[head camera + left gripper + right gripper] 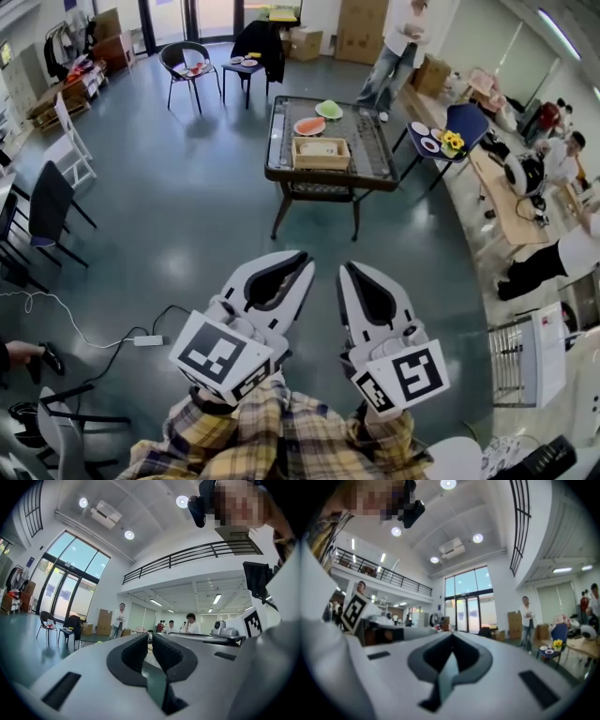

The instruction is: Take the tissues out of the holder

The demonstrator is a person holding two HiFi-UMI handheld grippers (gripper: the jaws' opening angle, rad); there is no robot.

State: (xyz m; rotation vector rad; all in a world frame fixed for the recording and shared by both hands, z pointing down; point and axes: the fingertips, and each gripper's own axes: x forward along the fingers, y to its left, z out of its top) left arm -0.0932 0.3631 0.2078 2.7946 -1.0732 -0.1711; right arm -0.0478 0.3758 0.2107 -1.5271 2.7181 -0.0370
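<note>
A wooden tissue holder (322,153) with white tissue showing in it stands near the front edge of a dark glass-topped table (279,171), far ahead of me across the floor. My left gripper (304,262) and right gripper (345,272) are held side by side low in the head view. Both point level toward the table and are well short of it. In the left gripper view the left gripper (150,637) has its jaws nearly together with nothing between them. The right gripper (452,637) has its jaws meeting at the tips, also empty.
A pink plate (309,126) and a green one (329,109) lie on the table behind the holder. A person (389,56) stands beyond it. A small side table with flowers (451,141) is to the right, chairs (47,211) to the left, a cable (94,328) on the floor.
</note>
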